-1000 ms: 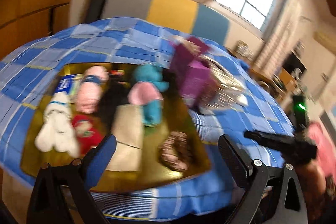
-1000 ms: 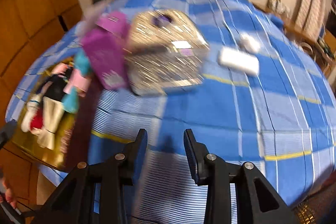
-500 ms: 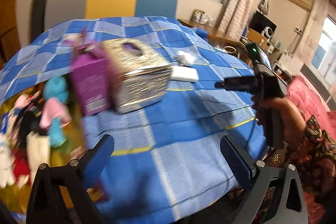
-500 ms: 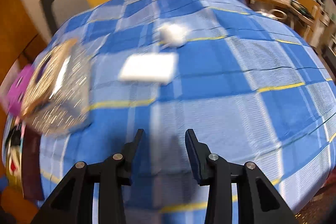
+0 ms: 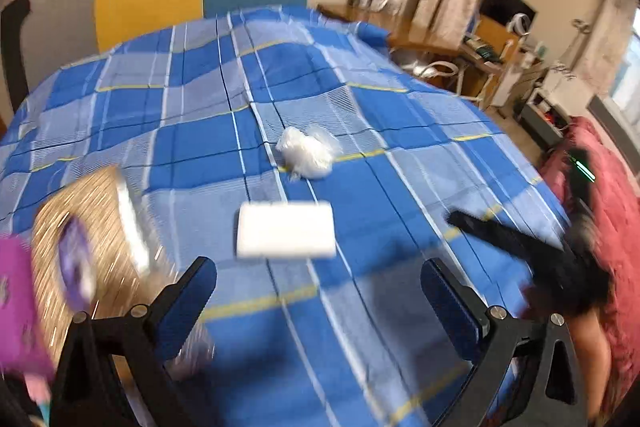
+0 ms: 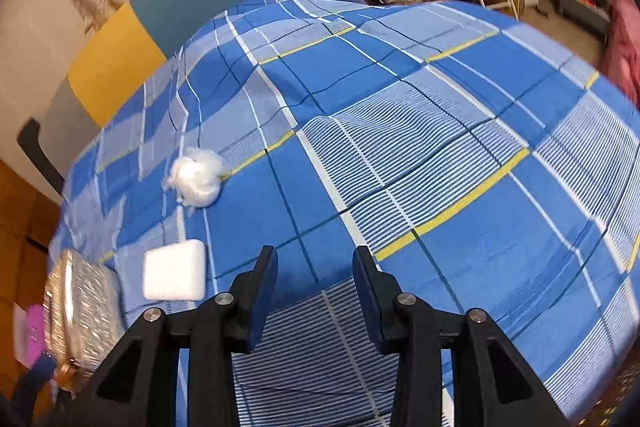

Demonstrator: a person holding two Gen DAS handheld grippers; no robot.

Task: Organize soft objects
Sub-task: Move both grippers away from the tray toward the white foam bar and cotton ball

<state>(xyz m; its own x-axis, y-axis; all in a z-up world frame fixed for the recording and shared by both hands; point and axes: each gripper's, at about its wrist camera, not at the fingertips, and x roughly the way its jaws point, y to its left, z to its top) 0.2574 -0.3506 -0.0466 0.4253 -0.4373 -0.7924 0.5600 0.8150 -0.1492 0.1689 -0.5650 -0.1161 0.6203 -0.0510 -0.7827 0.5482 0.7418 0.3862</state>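
Both tongs are empty, left tongs [image 5: 318, 279] just opened wide with the white foam block [image 5: 285, 229] just ahead between its tips, right tongs [image 6: 314, 273] narrowly parted; recommend lowering squarely, closing gently across the block.

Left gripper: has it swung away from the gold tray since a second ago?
Yes. The left gripper has swung right: the gold box now sits at the left edge, with the white block ahead.

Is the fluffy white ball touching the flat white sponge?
Apart. In the right wrist view, blue checked cloth shows plainly between the fluffy white ball and the flat white sponge.
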